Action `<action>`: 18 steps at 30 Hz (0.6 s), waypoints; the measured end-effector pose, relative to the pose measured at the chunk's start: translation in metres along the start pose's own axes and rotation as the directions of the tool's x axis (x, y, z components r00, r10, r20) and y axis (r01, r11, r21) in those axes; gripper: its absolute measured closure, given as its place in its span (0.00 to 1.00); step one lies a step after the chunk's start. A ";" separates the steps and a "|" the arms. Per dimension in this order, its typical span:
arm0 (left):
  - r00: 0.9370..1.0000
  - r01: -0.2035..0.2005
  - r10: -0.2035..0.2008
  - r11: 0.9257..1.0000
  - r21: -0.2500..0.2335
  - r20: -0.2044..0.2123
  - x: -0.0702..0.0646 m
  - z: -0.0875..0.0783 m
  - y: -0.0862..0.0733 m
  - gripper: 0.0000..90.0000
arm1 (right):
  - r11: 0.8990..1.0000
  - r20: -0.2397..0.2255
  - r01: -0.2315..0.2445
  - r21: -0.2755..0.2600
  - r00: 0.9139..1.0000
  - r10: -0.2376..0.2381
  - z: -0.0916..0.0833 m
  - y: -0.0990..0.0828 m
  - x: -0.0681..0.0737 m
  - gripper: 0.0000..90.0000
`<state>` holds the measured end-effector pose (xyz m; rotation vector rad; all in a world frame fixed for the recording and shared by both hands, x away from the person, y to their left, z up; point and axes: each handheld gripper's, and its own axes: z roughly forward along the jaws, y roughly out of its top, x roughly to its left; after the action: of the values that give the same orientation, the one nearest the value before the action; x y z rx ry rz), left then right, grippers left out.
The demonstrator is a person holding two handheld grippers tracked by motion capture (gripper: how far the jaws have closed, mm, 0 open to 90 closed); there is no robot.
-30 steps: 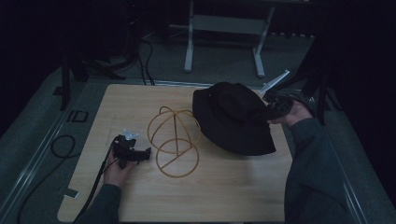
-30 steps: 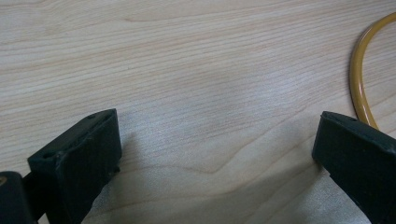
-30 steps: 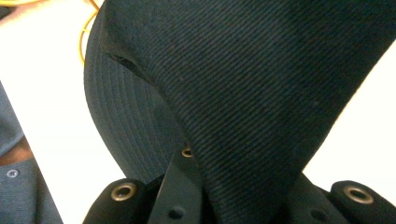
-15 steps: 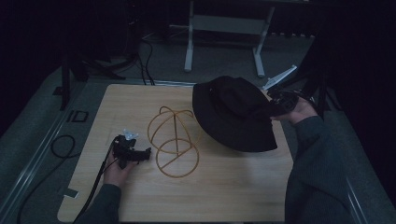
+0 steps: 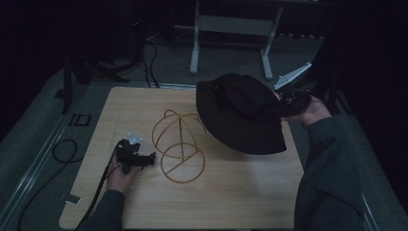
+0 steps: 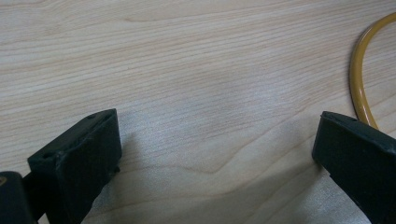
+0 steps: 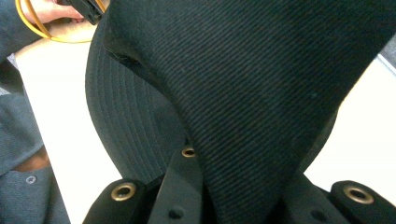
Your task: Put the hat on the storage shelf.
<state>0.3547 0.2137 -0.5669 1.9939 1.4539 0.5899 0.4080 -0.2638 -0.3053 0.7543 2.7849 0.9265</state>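
A black bucket hat (image 5: 240, 113) hangs tilted above the right side of the wooden table (image 5: 240, 202). My right gripper (image 5: 285, 103) is shut on its crown from the right. In the right gripper view the dark fabric (image 7: 261, 70) is pinched between the jaws of this gripper (image 7: 233, 200), and brass eyelets show near them. A yellow wire dome frame (image 5: 180, 147) stands at the table's middle, just left of the hat's brim. My left gripper (image 5: 144, 159) lies on the table beside the frame's base ring (image 6: 357, 79), open (image 6: 215, 149) over bare wood.
A cable (image 5: 62, 149) loops on the grey floor left of the table. The legs of a metal stand (image 5: 231, 29) rise behind the far edge. A person's sleeve (image 5: 332, 163) crosses the table's right edge.
The right gripper has lifted the hat higher, and the hat now tilts more and sits farther toward the back. The left gripper has not moved.
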 end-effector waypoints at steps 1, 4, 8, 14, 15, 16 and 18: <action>1.000 0.000 0.000 1.000 0.000 0.000 0.000 0.000 0.000 0.02 | 1.000 0.000 0.004 -0.003 1.000 -0.004 -0.001 0.001 0.000 0.97; 1.000 0.000 0.000 1.000 0.000 0.000 0.000 0.000 0.000 0.02 | 1.000 0.000 0.011 -0.007 1.000 -0.011 -0.004 0.002 0.001 0.97; 1.000 0.000 0.000 1.000 0.000 0.000 0.000 0.000 0.000 0.02 | 1.000 -0.002 0.019 -0.017 1.000 -0.019 -0.007 0.005 0.003 0.97; 1.000 -0.001 0.001 1.000 0.001 0.000 0.000 0.000 0.000 0.02 | 0.999 -0.011 0.030 -0.027 0.999 -0.031 -0.009 0.009 0.005 0.97; 1.000 -0.001 0.001 1.000 0.001 0.000 0.000 0.000 0.000 0.02 | 0.999 -0.011 0.031 -0.028 0.999 -0.032 -0.010 0.010 0.006 0.97; 1.000 0.000 0.000 1.000 0.000 0.001 0.000 0.000 0.000 0.02 | 0.999 -0.011 0.031 -0.029 0.999 -0.031 -0.011 0.011 0.006 0.97; 1.000 -0.001 0.001 1.000 0.000 0.000 0.000 0.000 0.000 0.02 | 0.999 -0.012 0.033 -0.034 0.999 -0.033 -0.012 0.012 0.007 0.97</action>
<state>0.3545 0.2137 -0.5669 1.9949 1.4532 0.5897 0.4042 -0.2589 -0.2881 0.6978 2.7761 0.9731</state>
